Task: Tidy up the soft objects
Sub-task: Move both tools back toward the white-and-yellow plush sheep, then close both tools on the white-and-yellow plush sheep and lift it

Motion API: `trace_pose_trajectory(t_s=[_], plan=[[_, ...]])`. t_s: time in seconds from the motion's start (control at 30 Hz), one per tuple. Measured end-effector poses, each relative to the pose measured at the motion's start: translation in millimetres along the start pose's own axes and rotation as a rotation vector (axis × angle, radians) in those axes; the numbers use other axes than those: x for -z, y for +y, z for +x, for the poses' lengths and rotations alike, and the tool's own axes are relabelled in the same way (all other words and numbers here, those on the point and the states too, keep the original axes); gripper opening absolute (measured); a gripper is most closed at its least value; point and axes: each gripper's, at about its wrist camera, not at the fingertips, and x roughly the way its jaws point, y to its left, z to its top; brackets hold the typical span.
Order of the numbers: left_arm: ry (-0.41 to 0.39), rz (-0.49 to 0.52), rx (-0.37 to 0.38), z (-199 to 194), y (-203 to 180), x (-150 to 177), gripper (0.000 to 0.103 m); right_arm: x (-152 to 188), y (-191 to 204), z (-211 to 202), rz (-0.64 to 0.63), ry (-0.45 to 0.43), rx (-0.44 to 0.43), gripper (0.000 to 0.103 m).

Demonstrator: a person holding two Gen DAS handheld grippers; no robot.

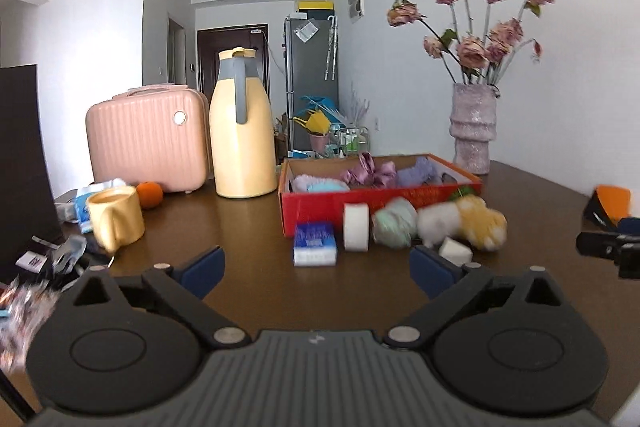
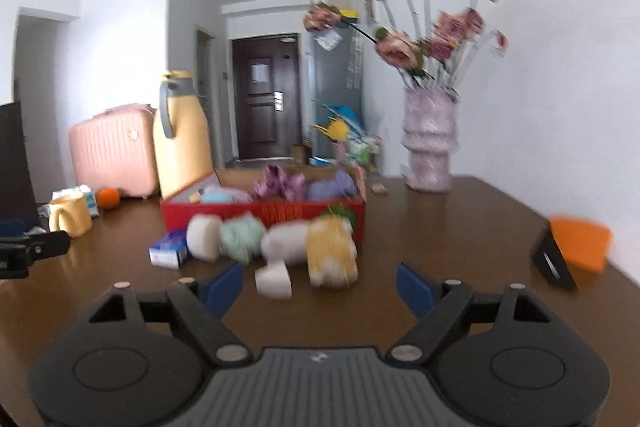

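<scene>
A red box (image 1: 320,205) (image 2: 264,209) on the brown table holds several soft items, among them a purple bow (image 1: 370,171). In front of it lie a white roll (image 1: 356,227) (image 2: 204,237), a mint soft ball (image 1: 394,225) (image 2: 242,237), a white plush (image 1: 436,225) (image 2: 286,241), a yellow plush (image 1: 482,223) (image 2: 332,255), a white sponge wedge (image 1: 454,251) (image 2: 274,281) and a blue tissue pack (image 1: 314,243) (image 2: 170,249). My left gripper (image 1: 318,273) is open and empty, short of the row. My right gripper (image 2: 320,291) is open and empty, just short of the sponge and yellow plush.
A yellow jug (image 1: 242,129), pink case (image 1: 148,139), orange (image 1: 149,194), yellow mug (image 1: 116,219) and clutter stand at the left. A vase of flowers (image 1: 472,127) (image 2: 430,139) is at the back right. An orange-and-black object (image 2: 572,251) lies at the right.
</scene>
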Motion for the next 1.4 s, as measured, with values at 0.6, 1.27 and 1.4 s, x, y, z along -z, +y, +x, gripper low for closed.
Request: trace_pose_trajectory(t_s=[0.6,1.27,1.4], plan=[[0.042,-0.002,0.133,-33.9,-16.8,19.4,0.101,35.3,23.3,-56.1,-0.06,0.002,0.015,0.082],[0.218,0.109,0.329,164.4,-76.8,-19.1,0.069,-12.5,-4.4,96.2,-0.064,0.13,0.041,0.074],[0.261,0.136,0.381,211.2,-94.3,-26.2,0.06,-22.6,-15.6,127.5,-0.03,0.158,0.018,0.069]])
